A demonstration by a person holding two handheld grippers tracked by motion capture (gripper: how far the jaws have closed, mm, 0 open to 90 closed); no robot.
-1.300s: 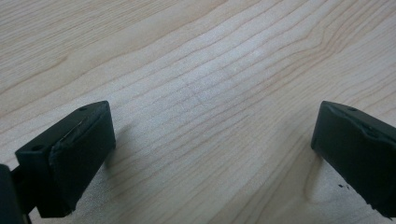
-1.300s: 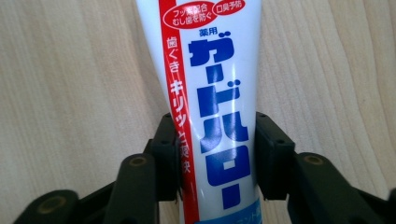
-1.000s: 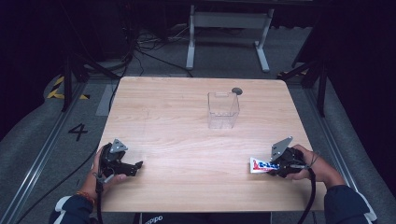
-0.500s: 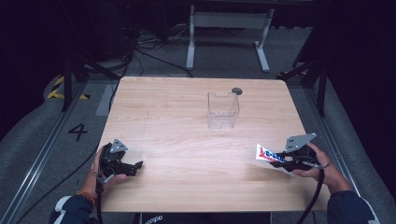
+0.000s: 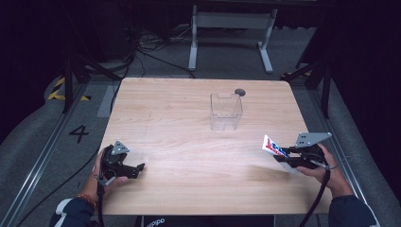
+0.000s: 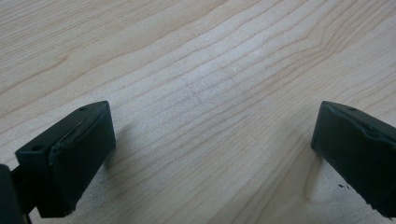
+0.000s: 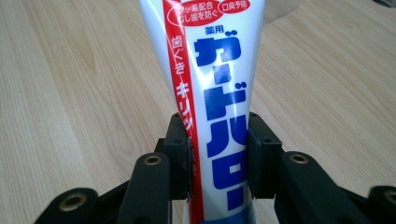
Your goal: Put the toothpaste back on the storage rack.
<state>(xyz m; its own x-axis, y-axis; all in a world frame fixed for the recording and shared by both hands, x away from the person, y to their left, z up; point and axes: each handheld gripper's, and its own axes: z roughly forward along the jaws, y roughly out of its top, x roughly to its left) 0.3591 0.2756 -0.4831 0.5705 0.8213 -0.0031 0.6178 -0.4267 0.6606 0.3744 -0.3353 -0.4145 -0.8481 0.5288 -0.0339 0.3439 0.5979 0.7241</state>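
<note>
Two black fingers [image 7: 177, 154] of the right gripper [image 5: 287, 160] are pressed in against a single toothpaste tube [image 7: 215, 102], one on each side of it, so the tube is clamped between them; it is white with a red stripe down one edge and big blue lettering, and in the right gripper view it runs away from the jaws over the wood. From above, the tube [image 5: 275, 148] sticks out of that gripper toward the middle of the table, tilted and raised off the surface, near the right edge and close to the person's side. A hand [image 5: 331, 172] wraps the gripper from behind, a grey three-cornered plate sits on top of it and a dark cable trails back off the table. Over on the other side, the left gripper [image 5: 137, 169] rests low on the wood near the front left corner, held in the person's other hand [image 5: 105, 174], and its two jaws stand wide apart with nothing but bare grain between them, as the left gripper view shows plainly. So that makes two grippers, two hands, one tube. Farther out on the wooden table [image 5: 175, 113], a little right of centre, stands one clear plastic container [image 5: 226, 111], upright, well apart from both grippers. Just behind it, near the far edge, lies one small dark round object [image 5: 239, 91], too small to make out. Beyond the table one white metal frame [image 5: 229, 28] stands on the grey floor among loose cables.
</note>
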